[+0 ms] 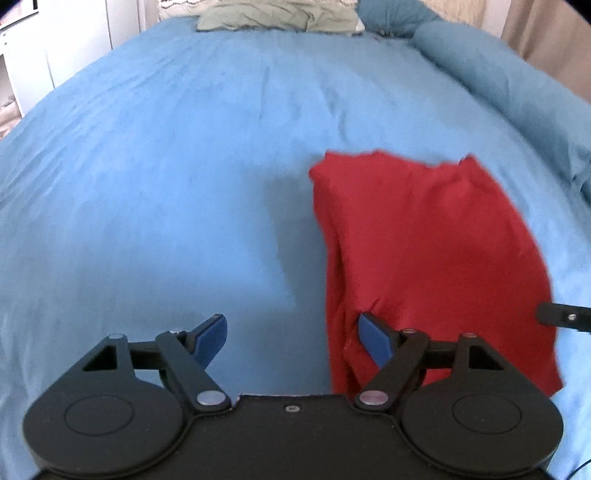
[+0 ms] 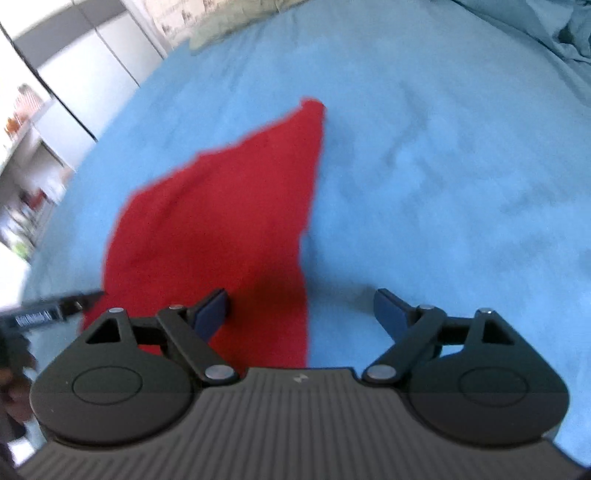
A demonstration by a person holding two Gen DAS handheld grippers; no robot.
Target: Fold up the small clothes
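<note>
Item: small red soft-knit garment (image 1: 424,251), lying folded on the blue bed sheet (image 1: 166,166) | my left gripper (image 1: 291,339) wide, holding nothing, at its near left edge | my right gripper (image 2: 301,314) wide, empty, over its near right edge | handling: light, limp, likely to slump; pinch near corners.

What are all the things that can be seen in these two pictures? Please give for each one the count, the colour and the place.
red garment: one, red, lying on the bed cover near both grippers
bed cover: one, light blue, under everything
green cloth: one, pale green, crumpled at the far end of the bed
rolled bedding: one, grey-blue, along the far right side
white cabinets: white, beside the bed
left gripper: one, black with blue pads, open, right pad over the garment's edge
right gripper: one, black with blue pads, open over the garment's right edge
</note>
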